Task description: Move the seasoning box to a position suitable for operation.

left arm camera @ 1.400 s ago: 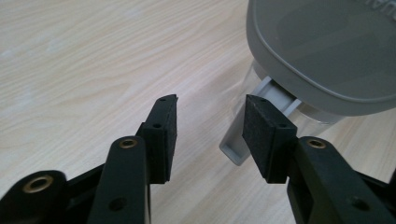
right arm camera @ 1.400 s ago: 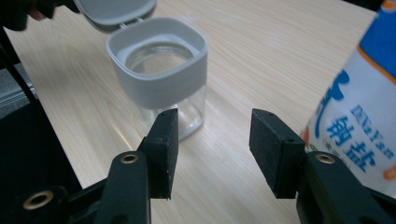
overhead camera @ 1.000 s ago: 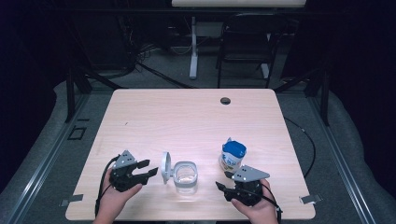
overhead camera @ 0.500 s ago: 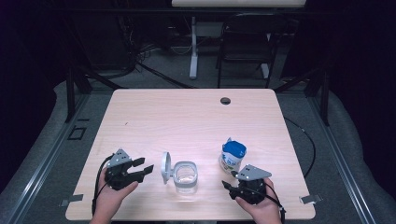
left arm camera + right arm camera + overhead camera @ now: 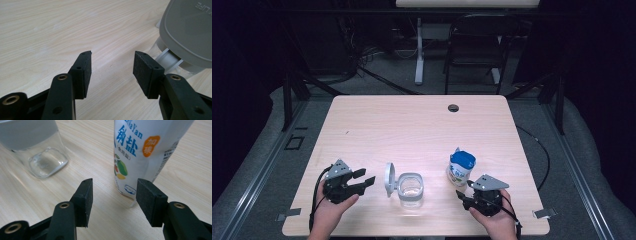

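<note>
A white salt pouch [image 5: 460,169] with a blue top stands upright at the table's near right. In the right gripper view the pouch [image 5: 140,150] rises just beyond the jaws. My right gripper [image 5: 463,194] [image 5: 113,200] is open below the pouch. Its jaws have just been opening, with nothing between the pads. A clear square container [image 5: 411,189] [image 5: 37,145] sits near the front middle, its grey hinged lid [image 5: 389,179] [image 5: 187,27] flipped up on its left side. My left gripper [image 5: 364,181] [image 5: 112,72] is open, empty, and points at the lid from the left.
The light wooden table [image 5: 412,130] has a small round cable hole [image 5: 453,107] near its far edge. A dark chair [image 5: 474,50] and a white stand [image 5: 418,55] are on the floor beyond the table. Both hands rest near the front edge.
My right hand has shifted a little to the right near the front edge, and its jaws stand slightly wider. The left hand, pouch and container have not moved.
</note>
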Tool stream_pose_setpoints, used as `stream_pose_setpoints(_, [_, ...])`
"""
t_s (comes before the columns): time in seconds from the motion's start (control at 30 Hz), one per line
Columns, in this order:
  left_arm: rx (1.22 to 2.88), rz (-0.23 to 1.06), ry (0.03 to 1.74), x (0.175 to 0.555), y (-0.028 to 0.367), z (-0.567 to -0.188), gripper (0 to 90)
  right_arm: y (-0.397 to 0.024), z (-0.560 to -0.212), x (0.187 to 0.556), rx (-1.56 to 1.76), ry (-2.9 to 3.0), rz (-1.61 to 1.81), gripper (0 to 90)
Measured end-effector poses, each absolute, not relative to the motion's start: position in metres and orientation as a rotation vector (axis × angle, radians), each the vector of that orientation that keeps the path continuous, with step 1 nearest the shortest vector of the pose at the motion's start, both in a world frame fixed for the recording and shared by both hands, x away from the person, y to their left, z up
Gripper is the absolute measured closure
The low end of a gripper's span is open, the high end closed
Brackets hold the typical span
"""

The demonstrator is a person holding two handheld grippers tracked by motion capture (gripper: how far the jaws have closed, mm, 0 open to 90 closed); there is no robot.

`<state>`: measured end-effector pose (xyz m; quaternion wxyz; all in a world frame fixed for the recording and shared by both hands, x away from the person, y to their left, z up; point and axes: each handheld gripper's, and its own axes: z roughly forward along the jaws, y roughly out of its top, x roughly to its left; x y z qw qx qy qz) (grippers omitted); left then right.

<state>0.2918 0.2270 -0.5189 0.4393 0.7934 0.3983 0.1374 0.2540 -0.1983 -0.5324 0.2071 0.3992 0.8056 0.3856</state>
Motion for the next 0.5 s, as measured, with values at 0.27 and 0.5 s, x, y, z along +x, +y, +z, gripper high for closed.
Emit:
stream_pose_setpoints(0.27, [1.969, 0.340, 0.993, 0.291, 0.232, -0.521, 49.4, -0.201, -0.534, 0.260, 1.109, 2.189, 1.044, 45.8])
stream_pose_setpoints(0.5, [1.953, 0.339, 1.011, 0.289, 0.239, -0.522, 49.4, -0.202, -0.535, 0.267, 1.139, 2.185, 1.035, 50.5])
